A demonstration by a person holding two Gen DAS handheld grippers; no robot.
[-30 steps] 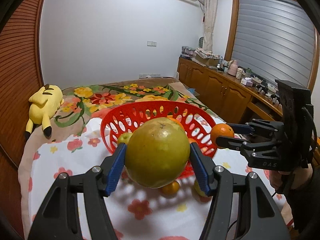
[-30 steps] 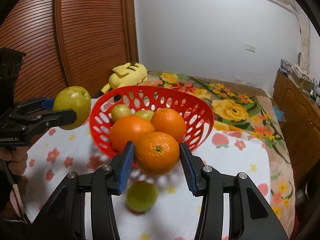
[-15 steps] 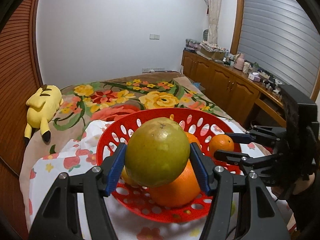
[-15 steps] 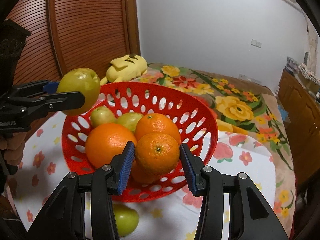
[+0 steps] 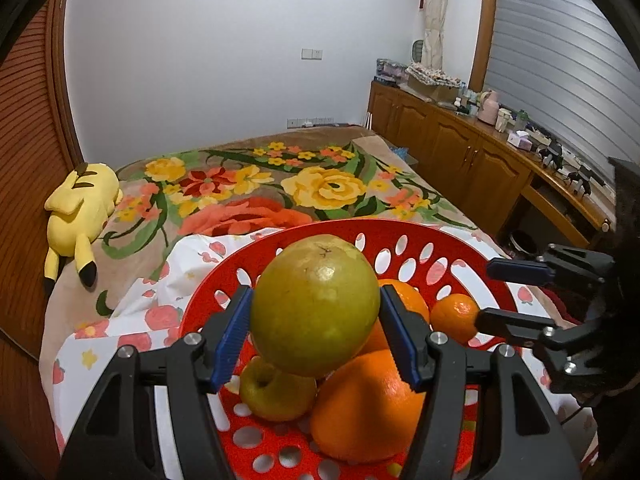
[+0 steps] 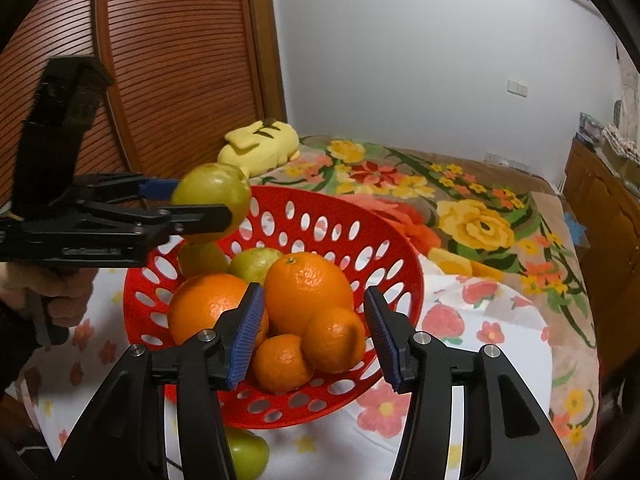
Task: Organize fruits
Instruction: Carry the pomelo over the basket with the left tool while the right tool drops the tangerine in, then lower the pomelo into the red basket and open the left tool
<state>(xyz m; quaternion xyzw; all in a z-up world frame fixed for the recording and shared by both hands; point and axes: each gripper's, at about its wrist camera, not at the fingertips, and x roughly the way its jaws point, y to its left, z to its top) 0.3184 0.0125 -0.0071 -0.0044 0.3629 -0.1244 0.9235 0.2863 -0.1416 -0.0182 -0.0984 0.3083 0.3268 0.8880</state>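
Landmark: red basket (image 6: 384, 240).
Inside the basket: oranges (image 6: 308, 292) and green fruit (image 6: 256, 260) piled across the floor, little bare room.
Above its left rim: blocked by left gripper (image 6: 200, 206) clamping a yellow-green fruit (image 5: 316, 304).
Near side: right gripper (image 6: 316, 336), jaws just opened, small orange (image 6: 334, 340) between them.
Below near rim: green fruit (image 6: 246, 454) on the cloth.
Far side: bare floral bedspread (image 6: 472, 216); yellow plush (image 6: 262, 146) far-left.

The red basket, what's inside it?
Inside the red basket lie two big oranges, smaller oranges and two green fruits at the back. Whatever sits beneath the pile is covered, so I cannot tell.
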